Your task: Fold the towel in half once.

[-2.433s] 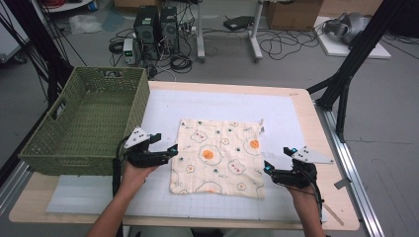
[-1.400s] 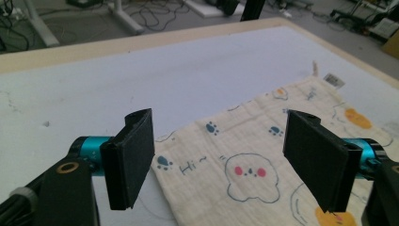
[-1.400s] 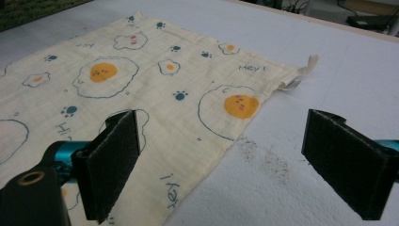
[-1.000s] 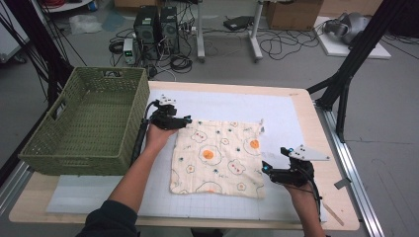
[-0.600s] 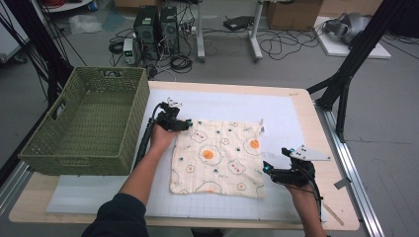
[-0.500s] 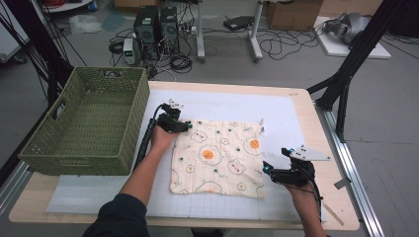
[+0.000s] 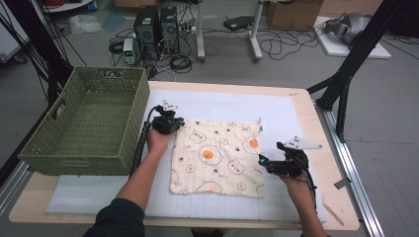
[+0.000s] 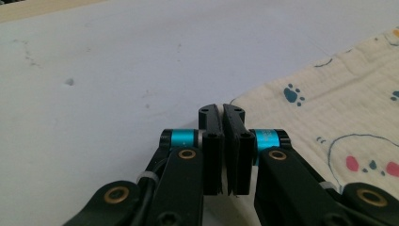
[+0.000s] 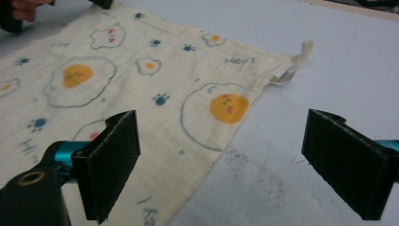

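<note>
A cream cloth printed with fried eggs and paw marks lies flat on the white mat. My left gripper is at the cloth's far left corner. In the left gripper view its jaws are pressed together, and the cloth's corner runs in at their tips. My right gripper is low by the cloth's right edge, toward the near corner. In the right gripper view it stands open, one pad over the cloth and the other over bare mat.
A green woven basket stands at the table's left, close beside my left forearm. The white mat stretches beyond the cloth. A small tag sticks out at the cloth's far right corner. Past the table are cables and computer cases on the floor.
My left gripper has gone from the cloth's near left side forward to its far left corner and has stayed there for the last second. The right gripper has not moved.
</note>
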Demonstrator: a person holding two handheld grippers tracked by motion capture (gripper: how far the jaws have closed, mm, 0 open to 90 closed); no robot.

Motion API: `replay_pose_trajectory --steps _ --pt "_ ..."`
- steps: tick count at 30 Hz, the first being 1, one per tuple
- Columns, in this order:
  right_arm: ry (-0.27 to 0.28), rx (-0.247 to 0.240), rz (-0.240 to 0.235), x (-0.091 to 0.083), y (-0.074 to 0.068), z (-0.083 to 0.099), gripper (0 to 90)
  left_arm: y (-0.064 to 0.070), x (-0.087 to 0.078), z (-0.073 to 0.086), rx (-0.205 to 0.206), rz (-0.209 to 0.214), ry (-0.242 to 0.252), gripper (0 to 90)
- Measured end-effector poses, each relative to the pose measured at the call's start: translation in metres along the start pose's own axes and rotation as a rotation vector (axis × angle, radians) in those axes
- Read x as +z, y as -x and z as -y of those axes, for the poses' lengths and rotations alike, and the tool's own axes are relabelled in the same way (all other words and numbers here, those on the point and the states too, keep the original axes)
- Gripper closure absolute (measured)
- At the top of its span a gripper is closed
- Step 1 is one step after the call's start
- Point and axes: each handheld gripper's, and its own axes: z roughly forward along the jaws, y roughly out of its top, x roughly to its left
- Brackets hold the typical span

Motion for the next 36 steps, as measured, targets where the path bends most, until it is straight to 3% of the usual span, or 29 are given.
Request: replay_pose_trajectory --steps 4,8,15,21,24,27,32,36 --pt "-0.044 0.019 0.008 0.02 0.016 -0.015 11.2 -0.004 -0.008 -0.004 -0.015 -0.006 0.039 85.9" --pt "-0.108 0.016 0.018 0.045 0.025 -0.029 11.3 -0.007 -0.009 -0.003 -0.02 0.005 0.03 85.8" --pt "-0.197 -0.001 0.015 0.091 0.027 -0.043 18.7 -0.006 -0.01 -0.004 -0.029 0.018 0.033 85.7" --pt "-0.204 -0.005 0.017 0.112 0.029 -0.048 29.2 -0.005 -0.014 -0.005 -0.018 0.025 0.035 85.5" --pt "-0.212 0.04 0.059 0.117 0.031 -0.047 32.8 -0.005 -0.014 -0.005 -0.019 0.025 0.032 85.5" --pt "-0.21 0.04 0.065 0.121 0.031 -0.046 37.4 -0.005 -0.014 -0.005 -0.022 0.029 0.03 85.5" --pt "-0.213 0.028 0.079 0.123 0.03 -0.048 51.0 -0.005 -0.014 -0.004 -0.028 0.034 0.027 85.5" --pt "-0.22 0.013 0.033 0.122 0.029 -0.05 83.4 -0.006 -0.013 -0.004 -0.024 0.031 0.012 85.9"
